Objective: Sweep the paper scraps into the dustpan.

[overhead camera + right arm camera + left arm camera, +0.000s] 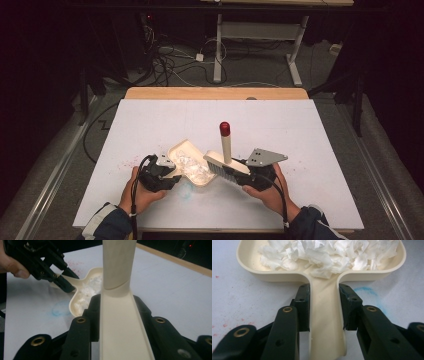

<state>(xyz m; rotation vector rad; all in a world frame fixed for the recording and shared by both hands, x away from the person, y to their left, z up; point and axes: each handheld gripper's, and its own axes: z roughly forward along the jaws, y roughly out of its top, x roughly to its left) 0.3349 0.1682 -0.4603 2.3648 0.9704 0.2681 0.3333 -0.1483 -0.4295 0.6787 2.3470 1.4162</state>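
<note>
A cream dustpan (pixel 192 162) lies on the white table (pixel 280 125), and crumpled white paper scraps (pixel 332 255) fill its pan (pixel 257 272). My left gripper (pixel 170 173) (pixel 324 290) is shut on the dustpan's handle (pixel 325 320), one jaw on each side. A cream brush (pixel 226 167) is tilted over the pan's right end, its handle ending in a red tip (pixel 225 128). My right gripper (pixel 245 172) (pixel 117 300) is shut on the brush's body (pixel 120 330). The right gripper view also shows the left gripper (pixel 50 262) and the dustpan (pixel 86 290) farther off.
A wooden strip (pixel 215 93) borders the table's far edge. Beyond it, cables (pixel 170 60) lie on the floor beside a white desk frame (pixel 218 50). A faint blue smear (pixel 367 291) and red specks (pixel 131 161) mark the table near the dustpan.
</note>
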